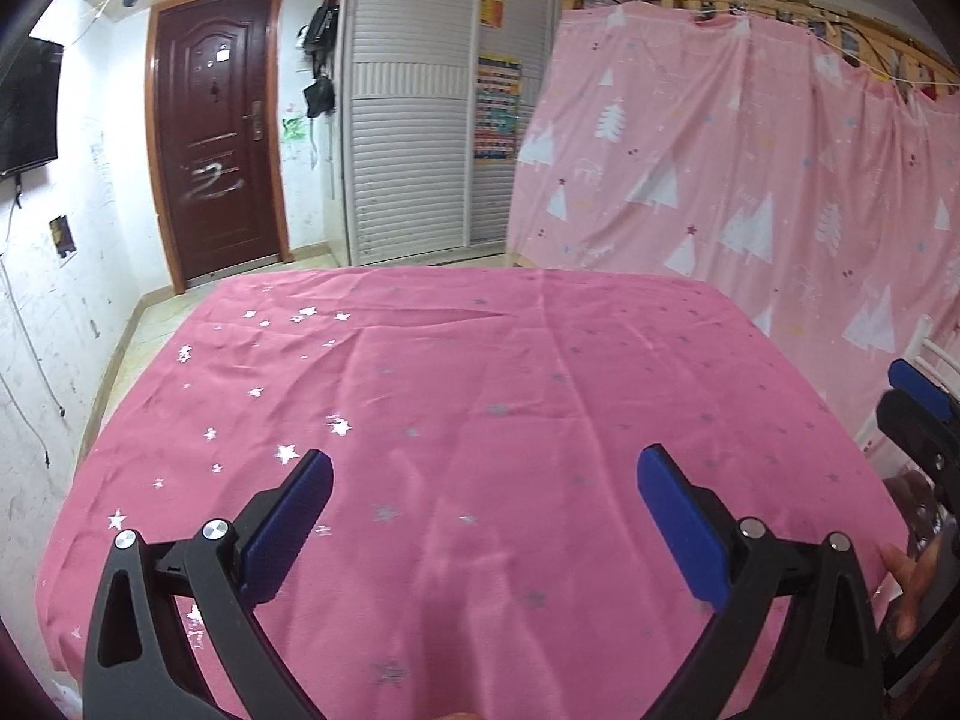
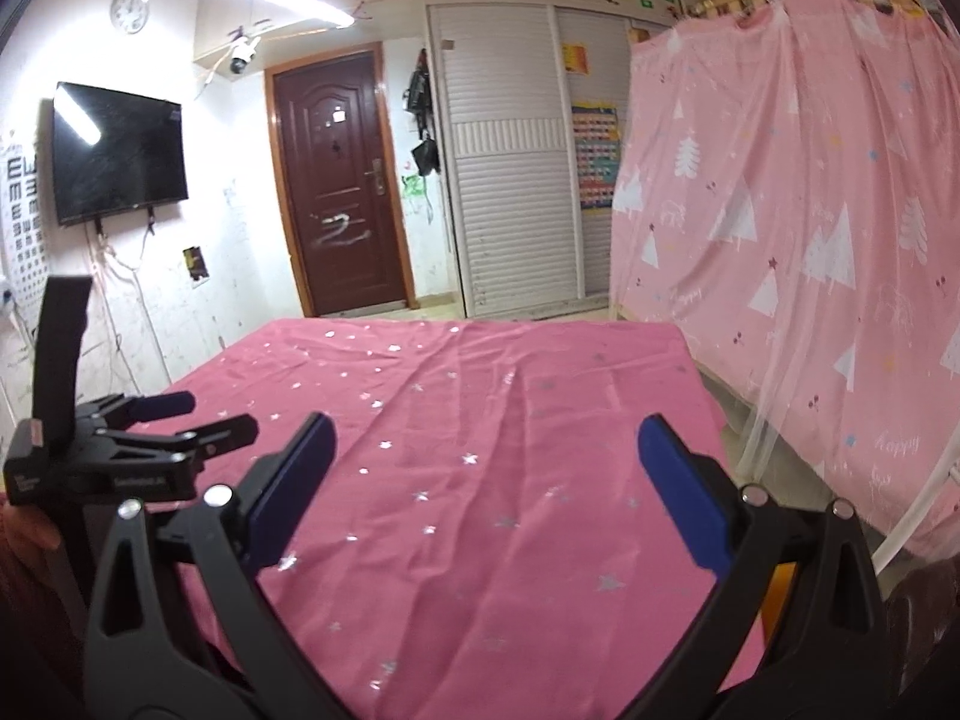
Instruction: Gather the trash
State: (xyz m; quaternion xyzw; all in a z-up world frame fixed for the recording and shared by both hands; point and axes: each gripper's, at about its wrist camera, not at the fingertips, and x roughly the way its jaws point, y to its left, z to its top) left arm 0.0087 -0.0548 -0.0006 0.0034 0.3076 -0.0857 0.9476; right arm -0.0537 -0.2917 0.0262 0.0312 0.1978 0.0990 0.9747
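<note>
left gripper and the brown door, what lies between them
Only bare pink star-print cloth, then a strip of floor before the brown door; the left wrist view shows it past the open left gripper.

Your right gripper (image 1: 918,420) is cut off by the right edge of the left wrist view, so its far finger stays hidden. A hand (image 1: 906,594) at lower right shows only blurred fingertips. The tablecloth (image 2: 510,480) runs off the bottom edge.

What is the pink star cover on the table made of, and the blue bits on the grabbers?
Tablecloth: likely thin, slightly shiny woven fabric; it creases, and its foil-like stars glint. Blue pads on the right hand-held gripper: probably matte rubber or foam, finely textured.
</note>
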